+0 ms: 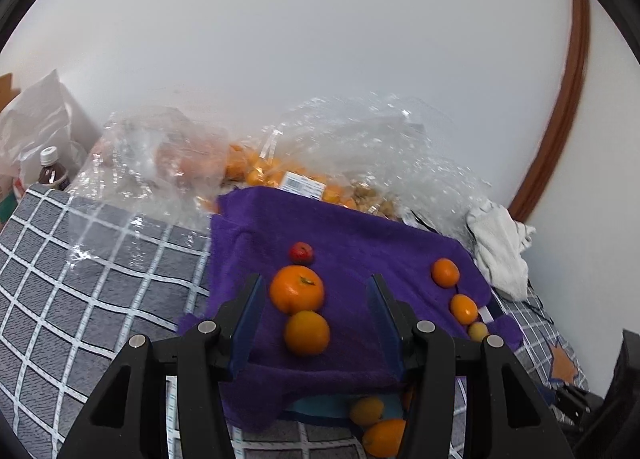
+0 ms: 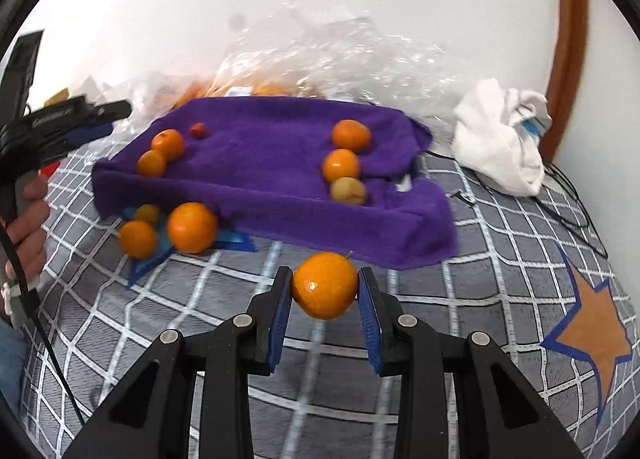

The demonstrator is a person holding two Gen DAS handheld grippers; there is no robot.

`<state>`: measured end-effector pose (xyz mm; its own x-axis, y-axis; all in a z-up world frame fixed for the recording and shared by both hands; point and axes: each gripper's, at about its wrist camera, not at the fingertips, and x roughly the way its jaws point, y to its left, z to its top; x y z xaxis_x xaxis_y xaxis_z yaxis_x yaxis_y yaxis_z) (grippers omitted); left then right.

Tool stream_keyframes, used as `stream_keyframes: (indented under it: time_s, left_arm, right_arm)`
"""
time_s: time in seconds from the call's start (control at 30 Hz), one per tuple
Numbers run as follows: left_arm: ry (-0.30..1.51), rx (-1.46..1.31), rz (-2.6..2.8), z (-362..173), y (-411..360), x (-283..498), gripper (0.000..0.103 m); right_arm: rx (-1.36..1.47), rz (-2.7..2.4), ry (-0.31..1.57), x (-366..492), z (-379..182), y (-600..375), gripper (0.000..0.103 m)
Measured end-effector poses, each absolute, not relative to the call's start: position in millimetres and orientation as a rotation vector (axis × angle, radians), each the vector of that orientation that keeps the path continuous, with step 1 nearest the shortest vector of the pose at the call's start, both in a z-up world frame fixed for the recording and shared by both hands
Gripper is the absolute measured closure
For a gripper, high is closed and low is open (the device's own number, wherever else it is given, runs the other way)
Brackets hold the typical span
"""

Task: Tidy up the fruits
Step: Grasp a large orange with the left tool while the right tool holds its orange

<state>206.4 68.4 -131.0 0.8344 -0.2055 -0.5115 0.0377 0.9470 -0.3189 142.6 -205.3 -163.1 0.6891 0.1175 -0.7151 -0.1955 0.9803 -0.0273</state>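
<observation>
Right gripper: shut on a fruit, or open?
Shut on it. The right gripper has both blue pads against the sides of an orange, held above the checked bedcover.

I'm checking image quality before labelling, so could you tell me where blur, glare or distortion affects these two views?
Left wrist view: fisheye bends the checked blanket; the plastic bags glare and look smeared. Right wrist view: the loose oranges by the purple towel are motion-blurred, while the orange in the right gripper stays sharp.
</observation>
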Motion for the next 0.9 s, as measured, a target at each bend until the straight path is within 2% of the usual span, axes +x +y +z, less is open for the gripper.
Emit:
stream_keyframes:
  time_s: [0.27,0.47,0.7,0.87,0.9]
  left_arm:
    - [0.641,-0.202,-0.255,-127,34,186,0.053]
    - [0.76,-0.045,-0.246,-157,6,166,0.053]
    - [0.862,-0.129,-0.263,-182,8,172,0.053]
    - [0.863,-0.136,-0.267,-186,6,173,0.053]
    - [0.862,-0.132,-0.272,-187,4,174,0.056]
  right_arm:
    - [0.035,0.207,0.78,141,-167,-228,0.07]
    - [0.131,0.187,0.778,142,-169,-244,0.07]
    - [0.098,0.183,0.782,143,-169,-239,0.07]
    - [0.102,0.176,0.788,143,-170,-239,0.07]
    - [0.102,0.178,0.789,143,-170,-239,0.07]
